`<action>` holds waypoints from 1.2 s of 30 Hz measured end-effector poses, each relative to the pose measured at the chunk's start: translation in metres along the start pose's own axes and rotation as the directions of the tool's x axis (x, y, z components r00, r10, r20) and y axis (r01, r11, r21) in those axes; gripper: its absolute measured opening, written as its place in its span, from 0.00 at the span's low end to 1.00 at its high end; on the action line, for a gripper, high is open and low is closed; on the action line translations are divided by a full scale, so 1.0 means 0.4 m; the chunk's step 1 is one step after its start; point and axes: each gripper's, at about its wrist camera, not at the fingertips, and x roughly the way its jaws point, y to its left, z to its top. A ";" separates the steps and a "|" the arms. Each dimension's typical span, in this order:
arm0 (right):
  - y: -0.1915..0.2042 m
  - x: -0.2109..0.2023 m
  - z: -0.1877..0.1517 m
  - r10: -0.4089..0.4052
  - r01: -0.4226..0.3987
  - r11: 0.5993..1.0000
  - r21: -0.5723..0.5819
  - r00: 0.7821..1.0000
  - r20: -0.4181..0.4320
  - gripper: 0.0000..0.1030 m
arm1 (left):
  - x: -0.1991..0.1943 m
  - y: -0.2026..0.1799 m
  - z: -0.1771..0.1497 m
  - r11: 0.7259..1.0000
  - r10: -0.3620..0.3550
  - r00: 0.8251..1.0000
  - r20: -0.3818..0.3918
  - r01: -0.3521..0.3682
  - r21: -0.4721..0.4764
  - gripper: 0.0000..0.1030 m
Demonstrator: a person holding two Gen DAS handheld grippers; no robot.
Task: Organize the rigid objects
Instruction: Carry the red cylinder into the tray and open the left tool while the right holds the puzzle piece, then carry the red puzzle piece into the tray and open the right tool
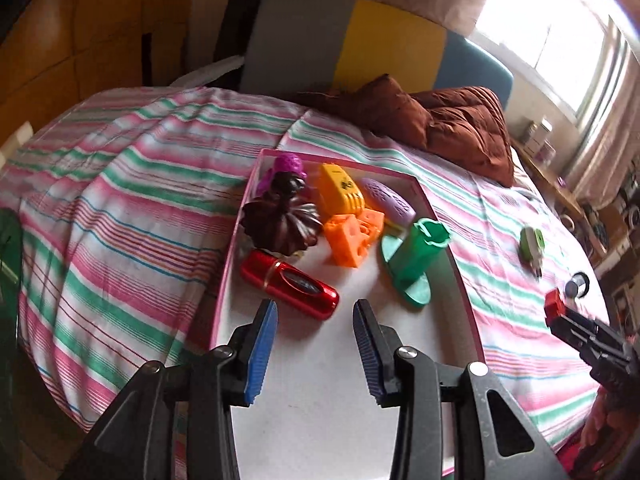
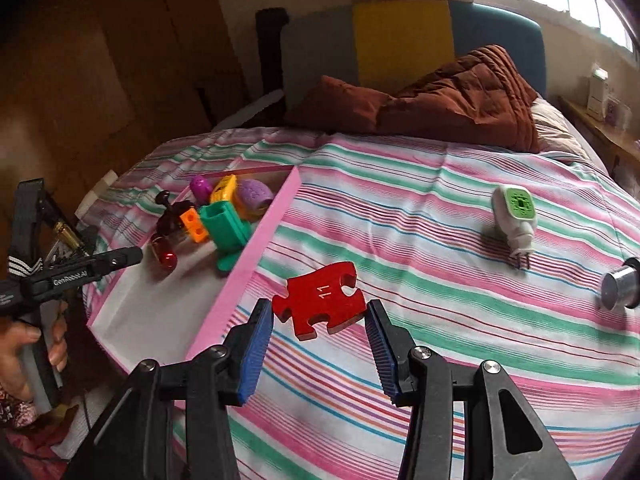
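Note:
A pink-walled tray (image 1: 320, 380) with a white floor lies on the striped bedspread. It holds a red cylinder (image 1: 290, 284), a green stand (image 1: 412, 258), an orange cheese block (image 1: 350, 238), a dark fluted mould (image 1: 282, 220) and several other toys. My left gripper (image 1: 316, 304) hovers open over the tray's bare floor, just short of the red cylinder, with nothing between its fingers. My right gripper (image 2: 319, 306) is shut on a red puzzle piece (image 2: 320, 294) marked 11, held above the bedspread to the right of the tray wall (image 2: 256, 256).
A white and green plug-in device (image 2: 516, 216) and a silver cylinder (image 2: 620, 286) lie on the bedspread to the right. A brown duvet (image 2: 460, 96) is bunched at the headboard. A person's hand (image 2: 24, 344) grips the left gripper's handle.

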 end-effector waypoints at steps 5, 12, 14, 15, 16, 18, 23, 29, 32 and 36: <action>0.118 0.024 0.021 0.073 -0.073 0.995 -0.073 0.997 -0.009 0.47 | -0.015 -0.002 -0.008 1.000 -0.009 1.000 0.001 0.009 0.027 0.38; 0.250 0.100 0.040 0.105 -0.115 0.982 -0.152 0.992 -0.076 0.47 | -0.026 0.045 0.005 0.999 0.012 1.000 0.017 -0.011 -0.037 0.38; 0.279 0.126 0.046 0.104 -0.117 0.977 -0.176 0.991 -0.085 0.47 | -0.027 0.061 0.008 0.998 0.021 1.000 0.019 -0.020 -0.066 0.38; 0.292 0.141 0.049 0.101 -0.116 0.976 -0.186 0.991 -0.088 0.47 | -0.026 0.068 0.008 0.997 0.023 1.000 0.019 -0.021 -0.073 0.38; 0.304 0.156 0.051 0.099 -0.115 0.974 -0.193 0.991 -0.093 0.47 | -0.025 0.073 0.008 0.996 0.026 0.999 0.018 -0.025 -0.082 0.38; 0.318 0.190 0.058 0.096 -0.116 0.974 -0.194 0.989 -0.109 0.47 | -0.024 0.081 0.008 0.995 0.025 1.000 0.013 -0.023 -0.093 0.38; 0.331 0.261 0.072 0.096 -0.121 0.977 -0.178 0.985 -0.143 0.48 | -0.025 0.080 0.005 0.996 0.020 1.000 0.010 -0.019 -0.087 0.38; 0.316 0.236 0.072 0.117 -0.132 0.980 -0.148 0.987 -0.109 0.50 | -0.028 0.075 0.001 0.996 0.012 1.000 0.015 -0.010 -0.086 0.38; 0.306 0.202 0.059 0.094 -0.106 0.981 -0.162 0.992 -0.085 0.50 | -0.027 0.073 -0.001 0.996 0.005 1.000 0.016 -0.003 -0.089 0.38; 0.292 0.175 0.052 0.071 -0.085 0.983 -0.164 0.994 -0.088 0.50 | -0.026 0.065 -0.004 0.997 -0.002 1.000 0.016 0.003 -0.083 0.38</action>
